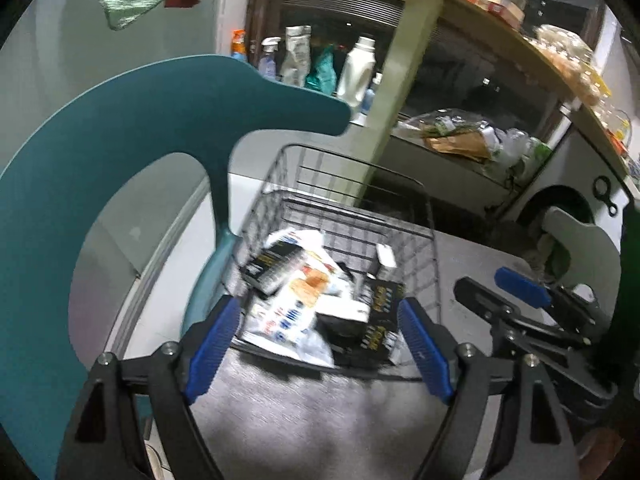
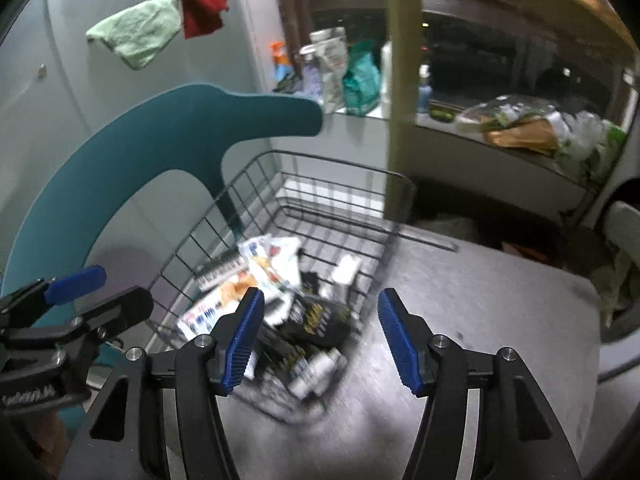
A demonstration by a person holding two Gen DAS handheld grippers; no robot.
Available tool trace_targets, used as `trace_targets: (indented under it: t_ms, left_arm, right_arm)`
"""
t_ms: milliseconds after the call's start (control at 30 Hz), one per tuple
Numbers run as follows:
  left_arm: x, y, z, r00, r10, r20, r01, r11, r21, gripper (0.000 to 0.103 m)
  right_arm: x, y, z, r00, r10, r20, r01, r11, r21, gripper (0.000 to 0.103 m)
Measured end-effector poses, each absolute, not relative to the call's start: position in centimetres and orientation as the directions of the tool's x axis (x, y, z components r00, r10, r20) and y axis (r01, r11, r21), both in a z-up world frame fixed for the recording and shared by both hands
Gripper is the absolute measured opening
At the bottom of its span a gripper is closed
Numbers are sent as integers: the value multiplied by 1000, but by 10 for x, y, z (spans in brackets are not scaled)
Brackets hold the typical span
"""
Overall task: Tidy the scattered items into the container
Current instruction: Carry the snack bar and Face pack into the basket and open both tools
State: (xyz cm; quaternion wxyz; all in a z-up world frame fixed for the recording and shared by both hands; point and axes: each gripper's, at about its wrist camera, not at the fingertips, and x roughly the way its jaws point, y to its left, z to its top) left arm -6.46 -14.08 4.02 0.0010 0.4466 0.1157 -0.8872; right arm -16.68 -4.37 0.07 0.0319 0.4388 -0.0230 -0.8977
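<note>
A black wire basket [image 1: 344, 184] stands on the grey table [image 1: 304, 412] and also shows in the right wrist view [image 2: 320, 168]. It holds several white snack packets [image 1: 296, 300] and black boxes [image 1: 380, 320]; the packets [image 2: 260, 268] and boxes [image 2: 320, 316] lie mixed together. My left gripper [image 1: 320, 344] is open and empty, just in front of the basket's near rim. My right gripper [image 2: 320, 340] is open and empty, above the basket's near right corner. Each gripper shows at the edge of the other's view.
A teal chair back [image 1: 120, 128] curves at the left of the basket. A pale green post [image 1: 400, 92] rises behind it. Bottles and bags [image 1: 320, 64] stand on a far ledge. Cloths [image 2: 160, 28] hang on the wall. Bare grey table surface [image 2: 480, 312] lies right of the basket.
</note>
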Motion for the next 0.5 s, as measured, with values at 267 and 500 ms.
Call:
trace_targets:
  t_ms: [267,500]
  left_arm:
    - [-28,-81,49,-578,182,-795,-2,-975,-222,84]
    - [1,-34,33,-542,200,-816,-57,-978,-202,84]
  right_arm:
    - [-83,5,10,-600,-22,-800,-91,-991,96,59]
    - [-10,44,2,-584,32,-811,-182,-979,92,60]
